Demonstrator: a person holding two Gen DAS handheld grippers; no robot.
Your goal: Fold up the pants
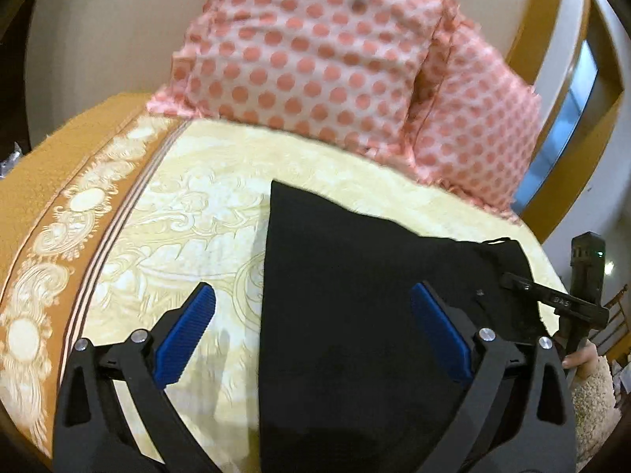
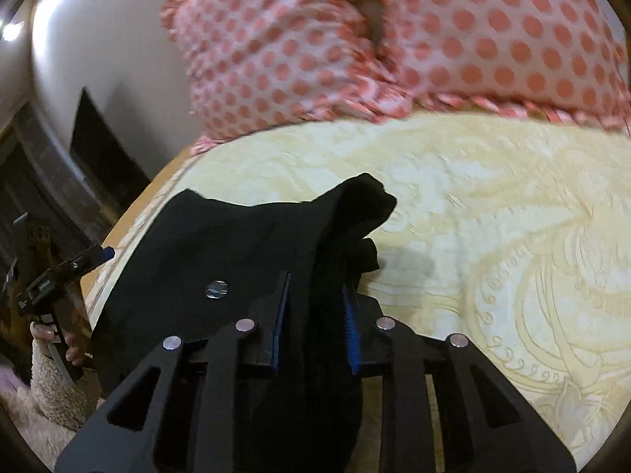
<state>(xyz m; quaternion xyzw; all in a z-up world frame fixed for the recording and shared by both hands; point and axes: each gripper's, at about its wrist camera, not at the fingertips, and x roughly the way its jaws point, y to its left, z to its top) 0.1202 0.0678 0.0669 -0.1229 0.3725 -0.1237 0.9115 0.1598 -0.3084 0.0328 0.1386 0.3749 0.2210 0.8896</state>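
My right tool [image 2: 313,329] is closed narrow on a bunched fold of the black pants [image 2: 236,244]; the cloth passes between its two blue pads [image 2: 352,335] and rises in a crumpled peak just beyond the tips. A small silver button [image 2: 216,289] on the pants shows just left of the left pad. The rest of the garment spreads flat to the left, toward the edge of the bed.

My left tool [image 1: 313,315] stands wide, with nothing between its blue pads [image 1: 185,335]. The left pad is over the bare bedspread [image 1: 189,213], the right pad is over the pants [image 1: 355,276], and the straight left edge of the garment runs up between them. I cannot tell if the tool touches the cloth or only hangs above it.

In the left view I see the right tool [image 1: 516,282] at the far right edge of the pants, with my right hand [image 1: 583,356] below it. In the right view the left tool [image 2: 103,253] and my left hand [image 2: 51,339] appear at the left, beside the bed edge.

The pants lie on the cream bedspread with a pale ornament pattern and an orange border [image 1: 35,197]. Beyond them, at the head of the bed, two pink pillows with red dots [image 1: 315,55] lean against the wall.
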